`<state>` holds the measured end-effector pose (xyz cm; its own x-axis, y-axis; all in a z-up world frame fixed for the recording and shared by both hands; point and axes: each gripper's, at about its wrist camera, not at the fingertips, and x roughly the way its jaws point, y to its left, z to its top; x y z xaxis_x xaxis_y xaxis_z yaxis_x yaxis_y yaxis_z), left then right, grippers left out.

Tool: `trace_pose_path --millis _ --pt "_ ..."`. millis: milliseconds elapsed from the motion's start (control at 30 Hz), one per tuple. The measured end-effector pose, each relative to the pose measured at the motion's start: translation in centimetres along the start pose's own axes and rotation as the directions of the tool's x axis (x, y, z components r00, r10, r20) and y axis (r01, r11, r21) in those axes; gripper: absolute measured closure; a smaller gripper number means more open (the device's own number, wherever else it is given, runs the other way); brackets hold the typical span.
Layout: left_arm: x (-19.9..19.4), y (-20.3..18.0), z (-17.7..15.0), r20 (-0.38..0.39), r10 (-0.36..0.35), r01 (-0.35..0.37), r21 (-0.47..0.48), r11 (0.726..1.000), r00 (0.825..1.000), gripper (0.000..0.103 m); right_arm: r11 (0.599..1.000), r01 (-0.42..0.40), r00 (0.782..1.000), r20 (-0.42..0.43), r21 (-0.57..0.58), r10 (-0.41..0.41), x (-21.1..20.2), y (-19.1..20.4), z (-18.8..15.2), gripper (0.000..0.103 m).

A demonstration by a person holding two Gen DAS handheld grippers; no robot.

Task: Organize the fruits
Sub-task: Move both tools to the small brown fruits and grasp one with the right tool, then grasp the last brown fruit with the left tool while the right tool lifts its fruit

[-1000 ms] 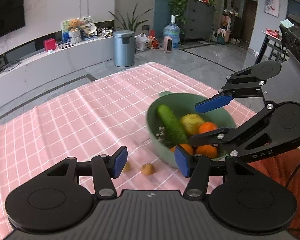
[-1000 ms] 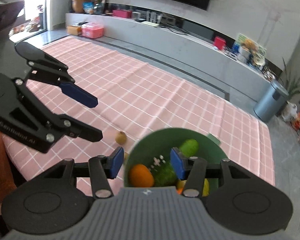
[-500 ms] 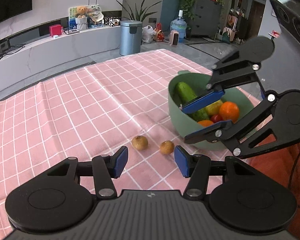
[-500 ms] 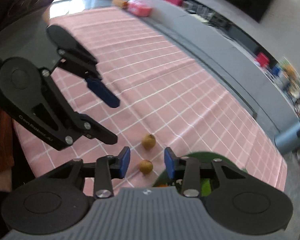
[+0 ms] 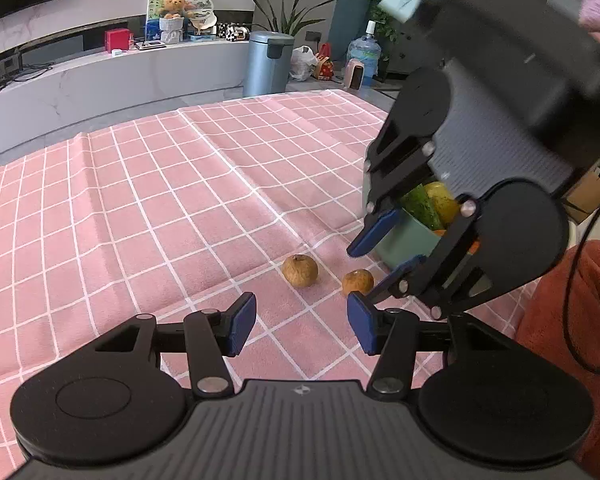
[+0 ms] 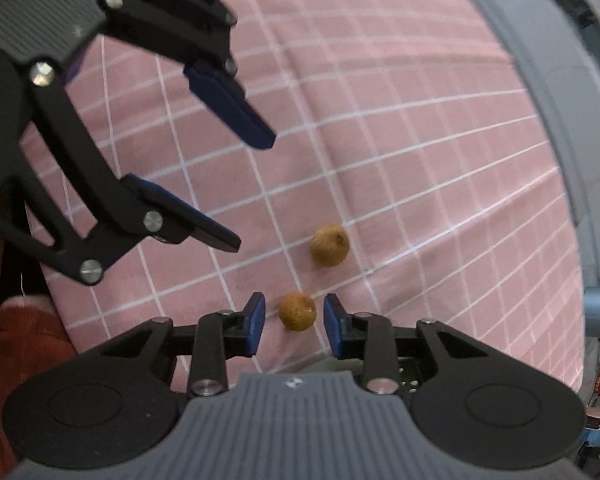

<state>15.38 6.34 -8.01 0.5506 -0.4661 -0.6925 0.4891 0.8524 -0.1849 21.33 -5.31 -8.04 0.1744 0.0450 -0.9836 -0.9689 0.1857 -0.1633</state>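
A pink cloth with white squares [image 5: 204,184] covers the table. Two small round brown fruits lie on it, close to each other but not touching. The right gripper [image 6: 294,326] points down at the cloth, and the nearer brown fruit [image 6: 297,311] sits between its two blue pads. The jaws are closing, but a thin gap shows on each side of the fruit, so the pads are not pressing it. The other brown fruit [image 6: 329,244] lies just past it on the cloth. In the left wrist view, the left gripper [image 5: 302,328] hangs over the cloth with its jaws about half open and closing a little. Nothing is between them. The two brown fruits lie just ahead of its tips, one a bit to the left [image 5: 300,270] and one a bit to the right [image 5: 358,281]. A light green round bowl [image 5: 408,236] stands behind the right gripper, which hides most of it. A long green cucumber [image 5: 420,207] and a yellow fruit [image 5: 444,200] peek out of the bowl. A rust-red sleeve [image 5: 572,320] shows at the right edge.
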Motion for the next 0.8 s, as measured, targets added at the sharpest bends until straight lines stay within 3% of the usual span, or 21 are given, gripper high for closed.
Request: trace_pose_path --millis 133,200,467,600,800 --pt "0.2 0.3 -0.1 0.002 -0.016 0.016 -0.011 1.0 1.0 0.041 0.999 -0.015 0.998 -0.062 -0.031 0.013 1.5 -0.1 0.7 0.077" --pt "0.5 0.3 -0.1 -0.003 -0.018 0.018 -0.01 1.0 1.0 0.042 0.999 -0.024 0.997 -0.077 -0.03 0.022 2.0 -0.2 0.8 0.082" --pt "1.4 0.5 0.1 0.001 -0.04 0.04 -0.029 0.999 0.999 0.042 1.0 -0.015 0.994 -0.108 -0.018 0.013 3.7 -1.0 0.6 0.084" --pt "2.2 0.8 0.1 -0.007 -0.039 0.039 -0.047 0.998 0.999 0.045 1.0 -0.01 0.997 -0.073 -0.006 0.009 3.2 -1.0 0.3 0.085" --pt "2.9 0.7 0.4 -0.002 -0.025 0.025 -0.059 0.998 1.0 0.045 0.992 0.051 0.995 0.078 0.111 -0.06 -1.2 -2.2 -1.9 0.085"
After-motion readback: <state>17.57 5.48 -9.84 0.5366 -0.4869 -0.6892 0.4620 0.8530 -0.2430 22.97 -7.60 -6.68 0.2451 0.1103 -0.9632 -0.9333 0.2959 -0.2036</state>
